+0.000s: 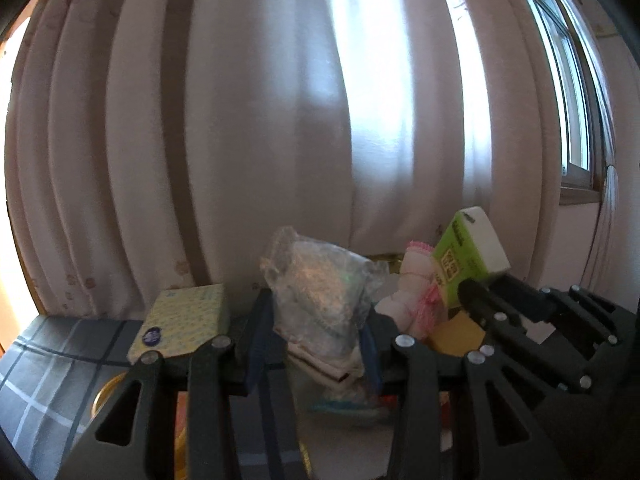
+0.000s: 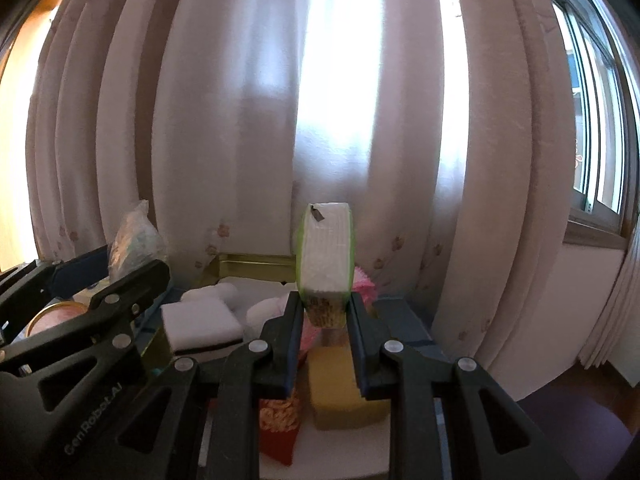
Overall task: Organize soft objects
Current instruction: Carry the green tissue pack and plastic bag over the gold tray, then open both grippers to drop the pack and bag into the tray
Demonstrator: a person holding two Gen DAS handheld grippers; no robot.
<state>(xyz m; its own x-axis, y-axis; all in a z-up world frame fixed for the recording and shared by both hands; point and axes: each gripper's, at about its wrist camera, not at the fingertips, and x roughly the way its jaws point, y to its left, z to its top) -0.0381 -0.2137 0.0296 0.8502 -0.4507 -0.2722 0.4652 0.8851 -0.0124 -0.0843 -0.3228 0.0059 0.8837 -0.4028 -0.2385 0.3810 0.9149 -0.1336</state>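
Left hand-held gripper (image 1: 316, 344): I am pinching a crinkly plastic bag (image 1: 320, 292)
Right hand-held gripper (image 2: 325, 320): I am clamping a tissue pack (image 2: 326, 256)
Risk: slick film is likely slipping free

A crinkled, glossy clear plastic bag (image 1: 320, 300) is clamped in the matt black plastic left claw (image 1: 316, 344); glossy film wraps the tissue pack (image 2: 325, 264) gripped in the right claw (image 2: 325, 320).

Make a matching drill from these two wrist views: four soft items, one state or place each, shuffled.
Items:
1. green tissue pack
2. clear plastic bag
3. yellow sponge
4. yellow patterned tissue pack

States:
A. lying below the right gripper
B. clamped in the left gripper
C. lying at the left, by the curtain
D. clamped upright in the right gripper

Pairs: 1-D, 2-B, 3-A, 4-C
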